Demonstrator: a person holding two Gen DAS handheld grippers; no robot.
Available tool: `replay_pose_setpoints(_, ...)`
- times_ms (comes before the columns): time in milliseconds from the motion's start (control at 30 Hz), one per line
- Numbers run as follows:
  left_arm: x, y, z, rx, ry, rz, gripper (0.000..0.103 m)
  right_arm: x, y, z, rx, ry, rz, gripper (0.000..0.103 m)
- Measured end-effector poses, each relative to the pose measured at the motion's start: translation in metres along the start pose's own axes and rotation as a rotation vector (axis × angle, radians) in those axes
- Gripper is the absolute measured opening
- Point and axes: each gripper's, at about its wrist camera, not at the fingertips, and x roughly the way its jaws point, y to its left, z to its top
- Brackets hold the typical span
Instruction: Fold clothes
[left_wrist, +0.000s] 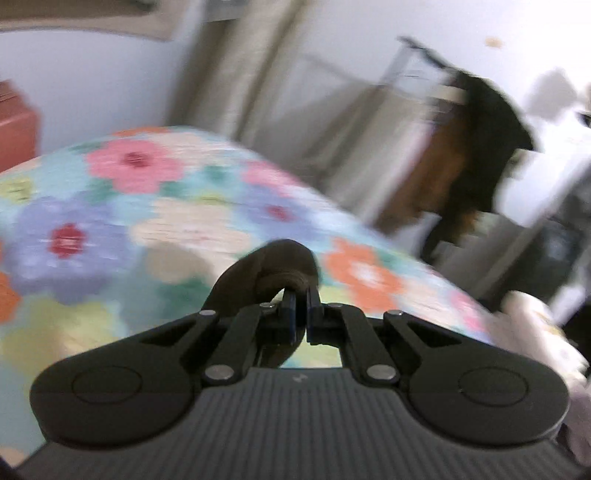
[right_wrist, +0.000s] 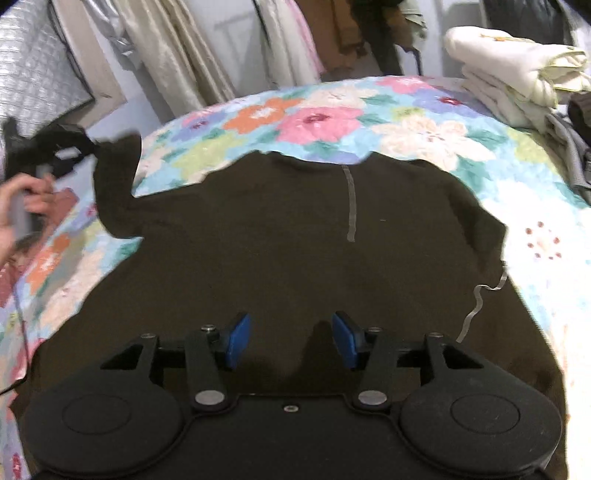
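A dark brown, long-sleeved knit garment (right_wrist: 280, 258) is spread flat on a bed covered by a quilt printed with large pastel flowers (right_wrist: 332, 118), its neckline at the far side and its hem nearest the right wrist camera. The left gripper (left_wrist: 301, 295) is pressed together on a bunched fold of that dark fabric, which appears to be the cuff of the left sleeve; in the right wrist view the sleeve is seen lifted off the quilt at the far left, held up by the person's hand (right_wrist: 22, 206). The right gripper (right_wrist: 291, 339) is spread wide, its blue pads (right_wrist: 238, 341) apart, above the lower middle of the garment, and nothing is held in it.

Trouble is most likely from the small bite on the cuff: the fabric could be pulled free if the sleeve is swung quickly (the left view is heavily blurred). With the body unpinned, the whole garment could be dragged sideways and wrinkled. A thin pale ribbon (right_wrist: 476, 306) trailing at the right side seam could be folded in untidily.

A stack of folded cream bedding (right_wrist: 509, 70) and some grey clothing (right_wrist: 576, 155) lie at the far right corner, well apart from the garment. Hanging clothes and curtains (right_wrist: 177, 55) are seen beyond the bed. Nothing is seen lying across the fold path.
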Motion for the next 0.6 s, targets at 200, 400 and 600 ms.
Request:
replay_pose_setpoints(200,-0.051,-0.076,-0.067,0.024,0.111,-0.268,0.004,-0.015,-0.013,0.002,0.014,-0.056,-0.003,0.055)
replay_pose_setpoints(400,-0.053,-0.112,-0.163,0.024,0.355,-0.306,0.006,-0.025,-0.024,-0.002,0.039,-0.044,-0.034,0.055)
replay_pose_setpoints(600,-0.039,-0.088,-0.202,-0.034,0.537,-0.217,0.012,-0.031,-0.029,-0.003,0.014,-0.063,-0.017,0.055)
